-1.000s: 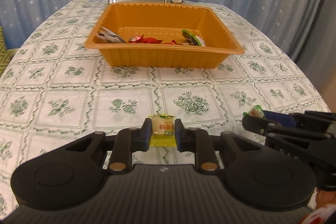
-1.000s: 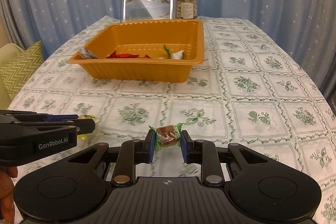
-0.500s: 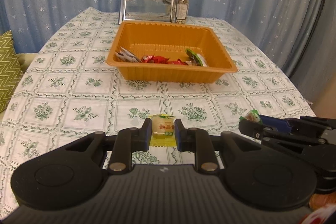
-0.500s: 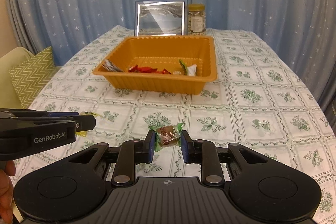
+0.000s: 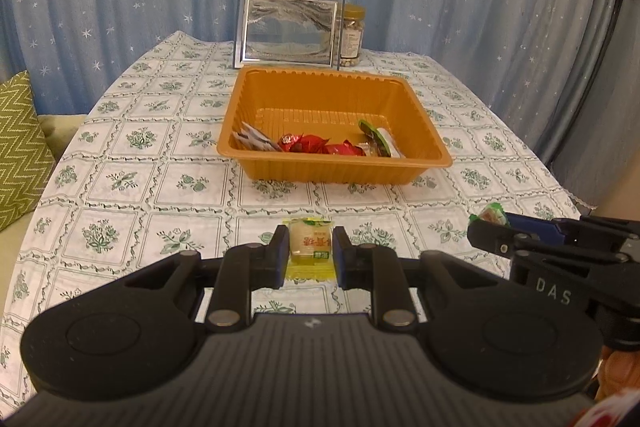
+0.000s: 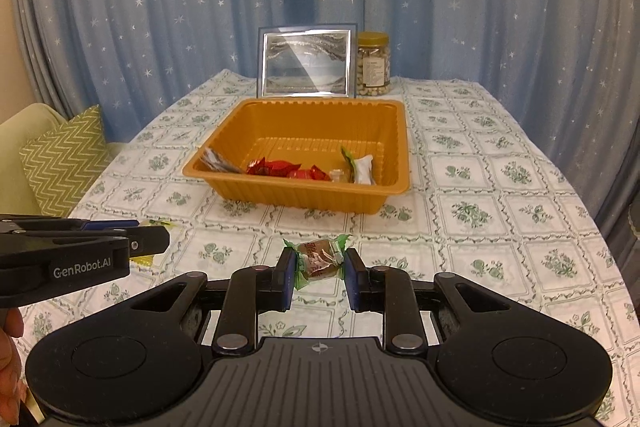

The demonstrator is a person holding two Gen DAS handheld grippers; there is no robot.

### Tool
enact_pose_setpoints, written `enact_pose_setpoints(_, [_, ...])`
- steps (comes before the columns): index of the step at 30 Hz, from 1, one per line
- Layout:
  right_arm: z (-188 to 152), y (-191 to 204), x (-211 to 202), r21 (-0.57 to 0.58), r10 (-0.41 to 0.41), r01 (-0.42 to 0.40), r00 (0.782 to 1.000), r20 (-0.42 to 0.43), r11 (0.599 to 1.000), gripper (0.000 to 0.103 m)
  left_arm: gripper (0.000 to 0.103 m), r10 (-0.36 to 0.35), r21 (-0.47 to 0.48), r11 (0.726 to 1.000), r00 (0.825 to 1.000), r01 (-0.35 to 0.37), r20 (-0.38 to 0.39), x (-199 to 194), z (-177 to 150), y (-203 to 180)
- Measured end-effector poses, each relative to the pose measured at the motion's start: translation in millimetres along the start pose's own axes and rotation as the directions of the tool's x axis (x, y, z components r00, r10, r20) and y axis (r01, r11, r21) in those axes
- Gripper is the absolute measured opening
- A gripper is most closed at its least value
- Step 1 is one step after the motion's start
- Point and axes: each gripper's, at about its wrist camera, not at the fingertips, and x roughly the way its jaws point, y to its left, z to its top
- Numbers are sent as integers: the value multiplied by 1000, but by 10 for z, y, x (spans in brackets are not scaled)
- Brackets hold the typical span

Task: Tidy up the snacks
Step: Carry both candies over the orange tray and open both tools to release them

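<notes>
A yellow packet [image 5: 311, 245] is pinched by the left gripper [image 5: 310, 254], a green-wrapped candy [image 6: 319, 259] by the right gripper [image 6: 319, 267], above the tablecloth [image 6: 480, 219], short of the orange tray [image 6: 396, 147]. Packet print is seen only from the left wrist.

So the tray [image 5: 424, 143] sits mid-table [image 5: 132, 183] and everything keys off it. Inside it, along the near wall: flat sachets [image 5: 256, 139] at the left, foil-wrapped sweets [image 5: 316, 145] in the middle, a leaf-tagged packet [image 5: 378, 141] at the right. Right behind the tray stands a picture frame [image 5: 289, 29], with a jar [image 5: 351, 37] to the frame's right. Well left of the tray, off the table, a cushion [image 5: 20, 147].
</notes>
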Motion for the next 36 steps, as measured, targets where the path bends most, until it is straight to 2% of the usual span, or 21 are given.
enact_pose_setpoints(7, [168,-34,23,14,5,-5,1000,3,1000,26,20,-9,27,1000,1000,8,11,0,190,29])
enact_pose_setpoints(14, [557,-154,180,34,16,-16,1000,12,999,26,20,-13,54,998,999,12,33,130,574,96])
enact_pose_setpoints(25, [1169,-310,778,9,25,-25,1000,-5,1000,26,20,-32,68,997,999,30,29,711,1187,178])
enact_pose_setpoints(36, [1448,-345,1398,14,34,-33,996,-82,999,26,20,-22,75,997,1000,23,-23,1314,1504,301])
